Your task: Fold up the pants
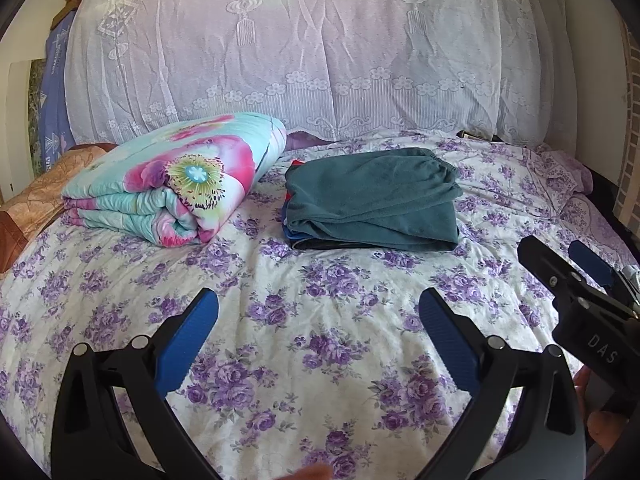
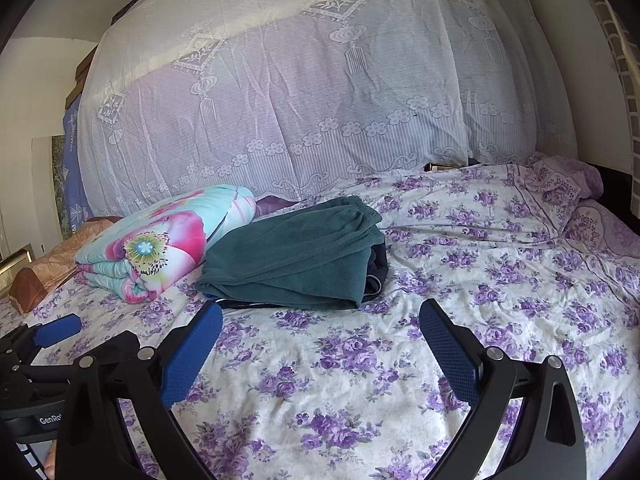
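Pants (image 1: 372, 198) lie folded; both tongs (image 1: 318, 320) (image 2: 320, 336) hover spread, empty.

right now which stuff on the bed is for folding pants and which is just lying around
For the job:
green pants
left tongs, open
right tongs, open

Lying about:
flowered quilt
lace curtain
clothes under the pants

White letters "DAS" stand on the black body of the right tongs (image 1: 576, 264), and "GenRo", cut off, on the left tongs (image 2: 52, 330).
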`<action>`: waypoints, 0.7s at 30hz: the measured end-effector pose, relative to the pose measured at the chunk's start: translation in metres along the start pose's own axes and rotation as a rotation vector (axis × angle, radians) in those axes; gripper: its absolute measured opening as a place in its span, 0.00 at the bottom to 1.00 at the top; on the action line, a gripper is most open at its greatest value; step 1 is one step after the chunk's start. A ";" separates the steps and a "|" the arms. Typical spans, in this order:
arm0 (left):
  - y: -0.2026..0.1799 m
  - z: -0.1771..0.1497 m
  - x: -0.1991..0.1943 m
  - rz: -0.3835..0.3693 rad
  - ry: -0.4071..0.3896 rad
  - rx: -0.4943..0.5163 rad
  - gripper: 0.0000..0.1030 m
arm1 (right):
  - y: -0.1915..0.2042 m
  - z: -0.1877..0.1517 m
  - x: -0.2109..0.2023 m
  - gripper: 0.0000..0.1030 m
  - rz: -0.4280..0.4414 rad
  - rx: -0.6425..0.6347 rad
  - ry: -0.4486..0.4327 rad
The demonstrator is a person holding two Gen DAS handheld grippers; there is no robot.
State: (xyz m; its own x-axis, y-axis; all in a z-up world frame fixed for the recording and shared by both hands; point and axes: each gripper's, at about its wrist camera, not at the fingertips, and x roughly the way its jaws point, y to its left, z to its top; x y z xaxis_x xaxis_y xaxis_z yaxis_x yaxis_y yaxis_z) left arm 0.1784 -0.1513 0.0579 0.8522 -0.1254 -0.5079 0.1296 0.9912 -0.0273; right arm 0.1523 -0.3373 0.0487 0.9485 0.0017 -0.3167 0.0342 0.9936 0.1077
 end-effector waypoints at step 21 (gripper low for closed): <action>0.001 0.002 0.001 -0.012 0.012 -0.015 0.95 | 0.000 0.001 -0.001 0.96 0.000 0.002 0.000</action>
State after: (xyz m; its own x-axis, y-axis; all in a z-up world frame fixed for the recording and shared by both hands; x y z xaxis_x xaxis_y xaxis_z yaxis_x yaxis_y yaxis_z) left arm 0.1800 -0.1505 0.0593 0.8444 -0.1365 -0.5181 0.1318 0.9902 -0.0462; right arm 0.1519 -0.3373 0.0494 0.9484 0.0014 -0.3171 0.0352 0.9933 0.1097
